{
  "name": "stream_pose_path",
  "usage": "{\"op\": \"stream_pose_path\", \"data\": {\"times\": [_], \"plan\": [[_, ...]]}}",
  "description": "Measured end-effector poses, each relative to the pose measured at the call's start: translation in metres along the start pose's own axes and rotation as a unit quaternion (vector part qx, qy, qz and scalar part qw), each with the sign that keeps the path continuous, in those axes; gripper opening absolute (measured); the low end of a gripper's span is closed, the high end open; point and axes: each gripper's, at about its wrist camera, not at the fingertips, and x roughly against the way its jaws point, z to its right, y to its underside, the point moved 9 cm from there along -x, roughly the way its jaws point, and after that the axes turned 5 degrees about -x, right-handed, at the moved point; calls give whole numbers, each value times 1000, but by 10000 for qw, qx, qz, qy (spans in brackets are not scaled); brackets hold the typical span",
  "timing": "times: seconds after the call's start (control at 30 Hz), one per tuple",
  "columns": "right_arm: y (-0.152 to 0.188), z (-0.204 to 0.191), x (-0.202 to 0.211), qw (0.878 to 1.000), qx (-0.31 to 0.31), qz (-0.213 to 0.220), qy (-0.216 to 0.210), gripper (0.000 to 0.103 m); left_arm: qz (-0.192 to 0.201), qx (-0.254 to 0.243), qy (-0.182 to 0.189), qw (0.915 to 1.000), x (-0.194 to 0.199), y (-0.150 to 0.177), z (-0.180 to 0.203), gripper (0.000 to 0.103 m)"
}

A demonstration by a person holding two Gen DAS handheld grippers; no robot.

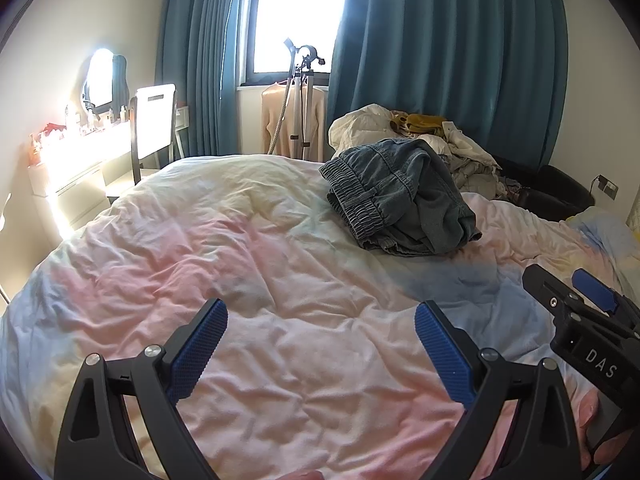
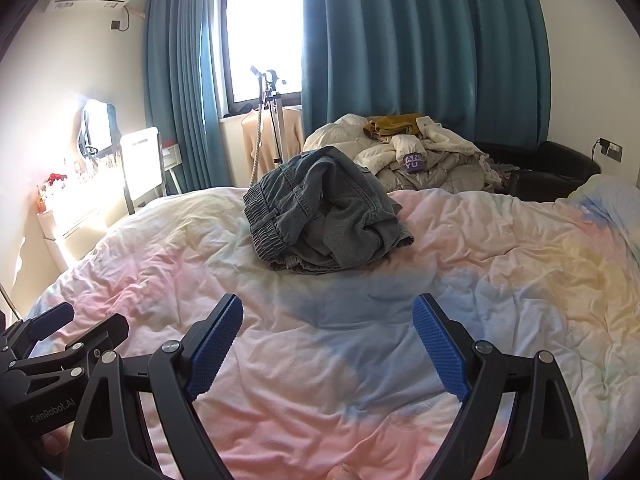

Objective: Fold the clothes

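Hovering empty over the near edge of the bed [image 2: 500, 248], both grippers, left [image 1: 320, 344] and right [image 2: 328, 340], hold jaws apart, probably readying to fetch the crumpled jeans [image 2: 320, 216] lying mid-bed toward its far edge.

A crumpled pair of grey-blue jeans [image 2: 324, 216] lies on the pastel bed [image 2: 500, 264], with a heap of pale clothes [image 2: 416, 156] beyond it. Nearer than the jeans, the right gripper [image 2: 328, 328] hangs wide apart and empty. The left gripper [image 2: 76, 320] shows left of the jeans, low at the frame's edge.
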Motion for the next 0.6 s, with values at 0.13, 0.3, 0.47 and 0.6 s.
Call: {"op": "stream_pose_path", "data": {"times": [0.13,0.3,0.47,0.6], "plan": [[-1,-1,2,10000,5,45,-41,88,62,12,26,10000,2,-3,0,96],[-5,-4,5,9998,-3,139,-170,88,187,34,140,9997,7,-15,-4,96],[-8,-1,3,9988,-221,224,-371,89,337,-165,163,9992,7,-33,-8,99],[-11,1,-9,9976,-424,294,-461,96,318,-430,351,9980,-2,-42,-6,103]]}}
